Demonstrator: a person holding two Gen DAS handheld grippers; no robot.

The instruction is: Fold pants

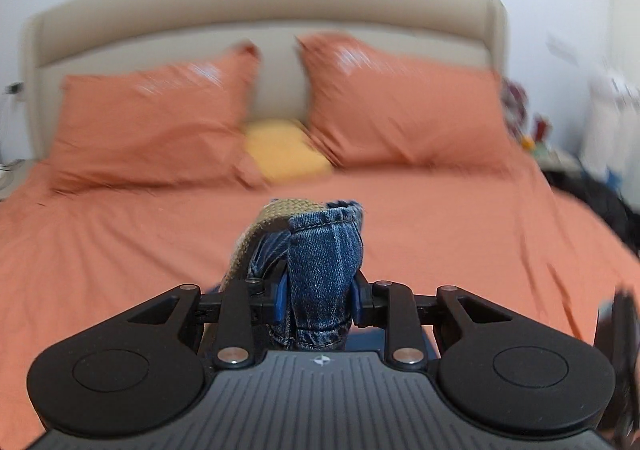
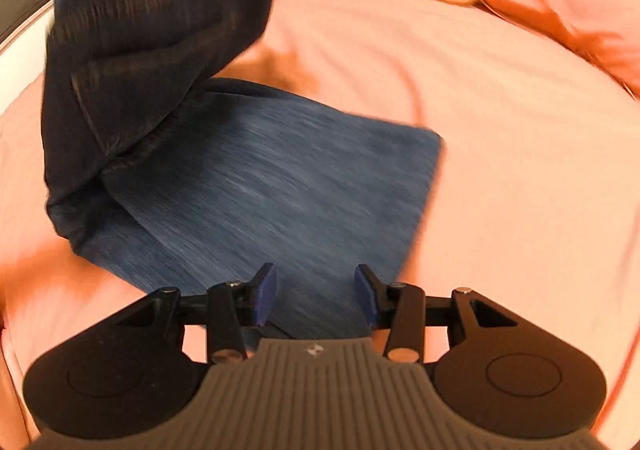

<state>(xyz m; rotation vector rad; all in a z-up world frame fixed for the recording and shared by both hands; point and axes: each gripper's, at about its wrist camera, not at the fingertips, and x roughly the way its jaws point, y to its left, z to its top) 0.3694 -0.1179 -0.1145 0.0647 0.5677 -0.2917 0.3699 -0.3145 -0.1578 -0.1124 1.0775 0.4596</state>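
Your left gripper (image 1: 320, 300) is clamped on a thick bunch of the pants (image 1: 322, 270), a doubled denim edge with a tan band beside it, pinched between the blue pads (image 1: 282, 300). In the right wrist view, the pants (image 2: 256, 185) lie partly flat on the bed (image 2: 520, 169), with one end drawn up off the sheet toward the top left, where the cloth hangs dark and blurred. Your right gripper (image 2: 316, 296) is parted to a middling width with nothing between its pads; it hovers over the near edge of the flat denim, and the cloth under it looks untouched.

You appear to be mid-fold: the lifted end is being carried over the part resting on the bed. The flat section's far corner lies toward the pillows (image 1: 400, 109), well short of them.

Next, bring the held end across so that it lands square on the flat section, edges matched. Use the free right gripper to pin or catch the near edge, so the lower layer does not drag along the sheet.
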